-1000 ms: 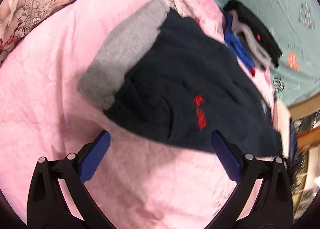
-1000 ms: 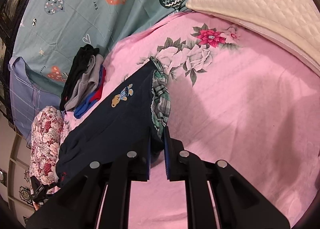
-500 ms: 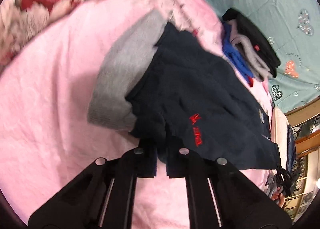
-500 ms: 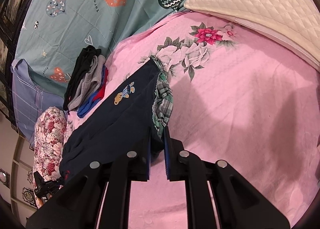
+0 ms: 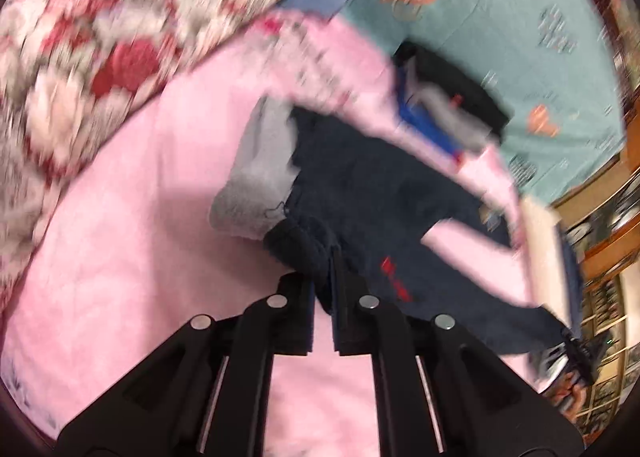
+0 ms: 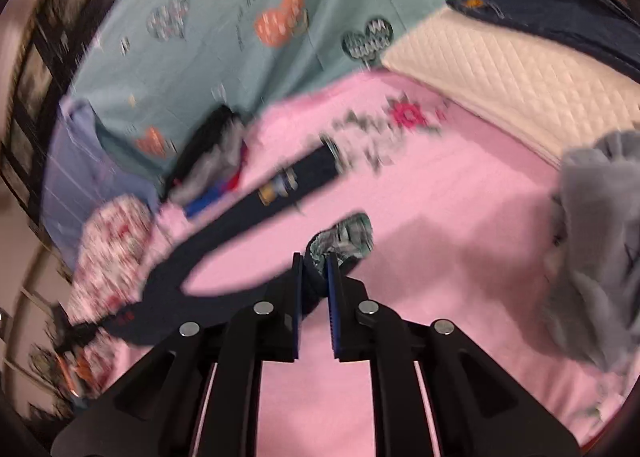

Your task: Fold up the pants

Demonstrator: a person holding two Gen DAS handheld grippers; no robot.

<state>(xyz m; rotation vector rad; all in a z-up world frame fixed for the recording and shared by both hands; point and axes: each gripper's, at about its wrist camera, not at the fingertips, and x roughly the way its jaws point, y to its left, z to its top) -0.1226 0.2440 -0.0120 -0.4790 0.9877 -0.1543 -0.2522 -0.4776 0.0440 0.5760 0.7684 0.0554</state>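
Note:
Dark navy pants (image 5: pixel 372 185) with grey leg cuffs (image 5: pixel 260 173) and a red logo lie on the pink bed sheet (image 5: pixel 140 257). My left gripper (image 5: pixel 324 277) is shut on the navy fabric near one cuff and holds it up. My right gripper (image 6: pixel 314 277) is shut on the plaid-lined waistband (image 6: pixel 344 235) and holds it above the sheet. In the right wrist view the pants (image 6: pixel 248 213) stretch away to the left in a raised band. Both views are blurred by motion.
A pile of folded clothes (image 5: pixel 448 109) lies by the teal heart-print bedding (image 5: pixel 500 17). A floral quilt (image 5: pixel 100 37) lies at the left. A cream quilted pillow (image 6: pixel 512 77) and a grey garment (image 6: pixel 596 241) are at the right.
My left gripper closed on the navy fabric near the cuff and lifted it. My right gripper raised the waistband, so the near half of the pants now hangs off the sheet.

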